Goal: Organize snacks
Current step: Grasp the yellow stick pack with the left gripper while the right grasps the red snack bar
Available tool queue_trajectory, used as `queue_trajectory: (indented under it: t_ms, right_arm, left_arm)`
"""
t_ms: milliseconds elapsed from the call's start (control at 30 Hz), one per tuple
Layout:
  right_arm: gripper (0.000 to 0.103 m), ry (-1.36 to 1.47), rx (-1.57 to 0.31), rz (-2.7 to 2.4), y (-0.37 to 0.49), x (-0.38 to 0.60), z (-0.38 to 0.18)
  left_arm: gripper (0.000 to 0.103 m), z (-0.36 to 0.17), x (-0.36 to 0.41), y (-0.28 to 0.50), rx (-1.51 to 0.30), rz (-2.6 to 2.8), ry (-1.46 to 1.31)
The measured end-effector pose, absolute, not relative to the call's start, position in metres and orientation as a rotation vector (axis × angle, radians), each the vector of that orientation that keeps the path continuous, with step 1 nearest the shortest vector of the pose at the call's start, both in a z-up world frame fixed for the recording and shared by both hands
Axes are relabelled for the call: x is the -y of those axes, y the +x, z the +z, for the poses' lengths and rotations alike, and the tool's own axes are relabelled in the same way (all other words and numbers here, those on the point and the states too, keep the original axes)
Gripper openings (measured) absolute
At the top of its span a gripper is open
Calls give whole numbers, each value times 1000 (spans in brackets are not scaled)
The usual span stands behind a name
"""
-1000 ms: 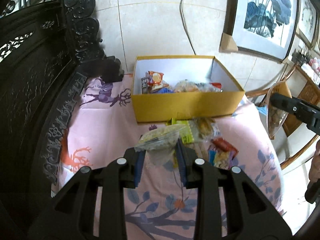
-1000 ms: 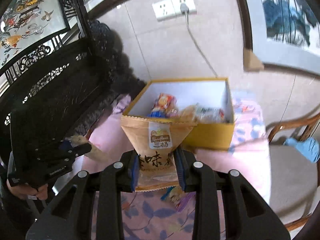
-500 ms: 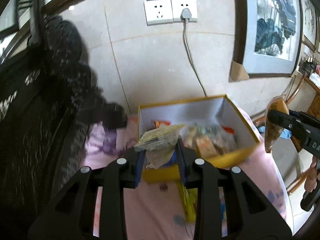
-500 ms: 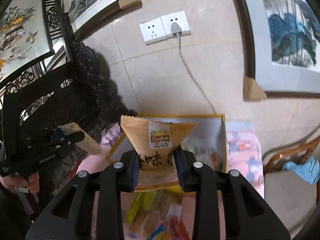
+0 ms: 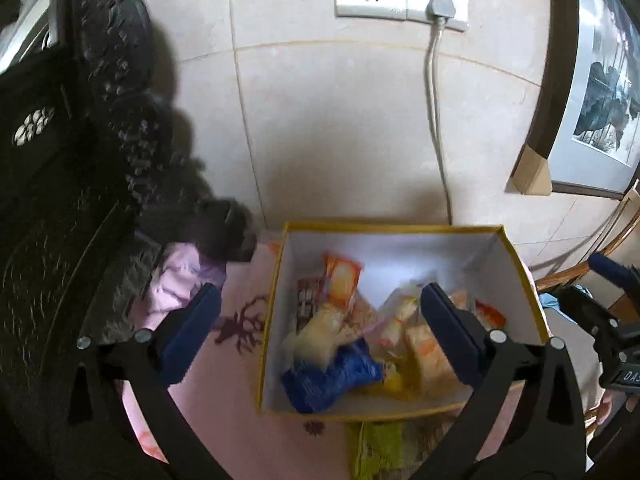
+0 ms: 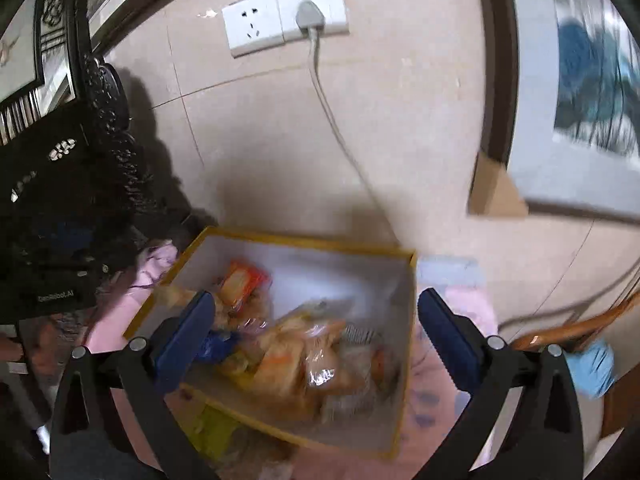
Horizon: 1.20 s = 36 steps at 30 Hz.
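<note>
A yellow box [image 5: 392, 227] with a white inside holds several snack packets. My left gripper [image 5: 318, 296] hovers over its near left part, jaws opening wide, nothing pressed between them. Below it a pale, blurred packet [image 5: 316, 340] lies on a blue one [image 5: 332, 380]. In the right wrist view the same box [image 6: 304, 240] sits under my right gripper [image 6: 315, 298], whose jaws are also opening wide and grip nothing. A brown packet [image 6: 296, 356], blurred, lies among the snacks beneath it.
The box rests on a pink patterned cloth [image 5: 240, 312] against a tiled wall with a socket and plugged cord [image 5: 438, 4]. Dark carved furniture [image 5: 60, 200] stands at the left. A yellow-green packet [image 5: 376, 448] lies before the box. A wooden chair [image 6: 580, 328] is at the right.
Both grippers carried their packets forward from the cloth to above the box, then spread their jaws. The pale packet and the brown packet have left the jaws and dropped into the box.
</note>
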State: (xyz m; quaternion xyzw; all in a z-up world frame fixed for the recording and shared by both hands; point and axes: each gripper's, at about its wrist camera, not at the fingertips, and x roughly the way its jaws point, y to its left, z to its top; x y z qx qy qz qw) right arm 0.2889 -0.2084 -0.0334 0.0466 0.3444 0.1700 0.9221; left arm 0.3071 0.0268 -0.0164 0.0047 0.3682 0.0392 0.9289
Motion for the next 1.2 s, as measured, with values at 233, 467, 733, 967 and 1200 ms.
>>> queue_trajectory:
  t_ms: [233,467,733,967,1200]
  right_arm:
    - [102,-54,-797,279,204,213,-65]
    - [102,-99,-1013,339,155,209,-160]
    - [102,-146,-1011,343,173,190,-215]
    - [102,-262,-995,356,180,171,-231]
    - [102,-169,-1037,341,185,180,-237]
  left_arm:
    - [101,-56,-23,229,-779,226,214]
    - [101,-152,-18,174,-1014,196,289]
    - [101,-219,-6,195,-1088,142,326]
    - [101,-219,-11,214,-1074,121,284]
    - [101,-204,2,199,-1056,-30,207]
